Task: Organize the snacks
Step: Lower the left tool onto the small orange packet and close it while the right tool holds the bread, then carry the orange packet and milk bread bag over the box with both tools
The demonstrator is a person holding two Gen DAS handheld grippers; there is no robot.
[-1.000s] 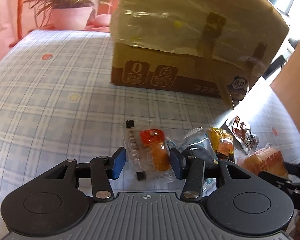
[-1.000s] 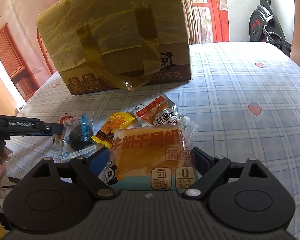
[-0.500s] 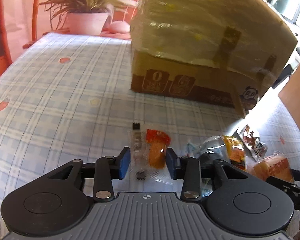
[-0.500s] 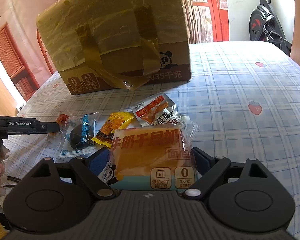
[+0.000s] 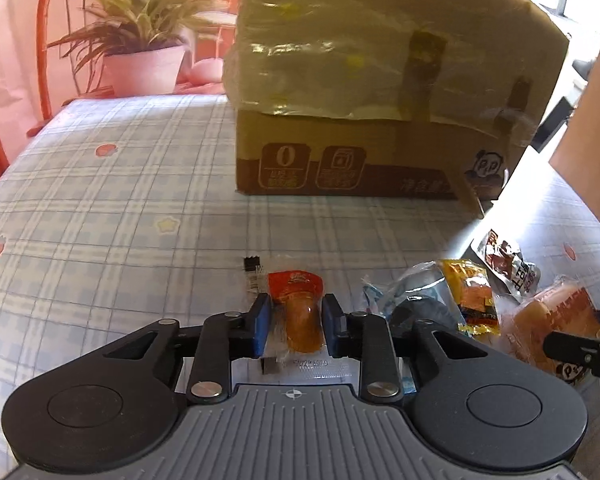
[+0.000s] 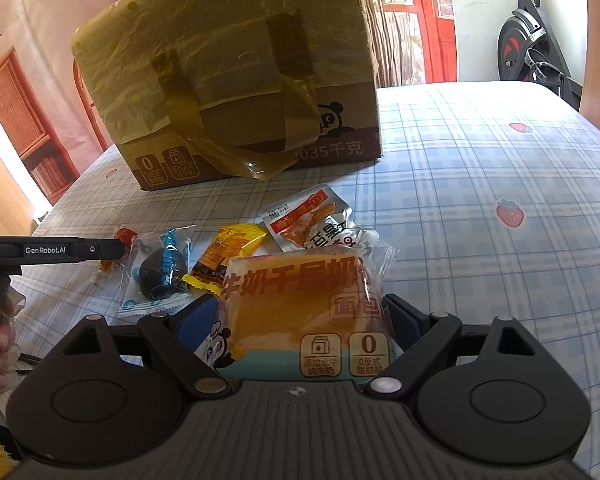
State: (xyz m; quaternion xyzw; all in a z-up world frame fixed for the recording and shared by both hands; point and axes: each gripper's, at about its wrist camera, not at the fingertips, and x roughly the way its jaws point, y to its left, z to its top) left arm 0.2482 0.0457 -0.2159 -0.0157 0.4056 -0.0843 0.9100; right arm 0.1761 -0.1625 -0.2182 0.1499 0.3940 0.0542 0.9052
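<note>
My left gripper (image 5: 294,330) has just been closing in on the sausage pack (image 5: 298,312), clear plastic with a red label and an orange piece inside; the pads look pressed on its sides now. My right gripper (image 6: 302,330) is spread wide around the bread pack (image 6: 300,312), orange top, teal bottom, panda print, pads at both of its edges. Between them sit a dark egg pack (image 6: 158,274), a yellow pack (image 6: 228,256) and a silver pack (image 6: 308,222), all crowded together in a touching row. Lots of bare tablecloth (image 5: 100,208) to my left, blue plaid with strawberries. A taped box (image 6: 236,80) stands behind the snacks. Potted plant (image 5: 144,48) past the far edge, exercise bike (image 6: 532,48) by the wall.
</note>
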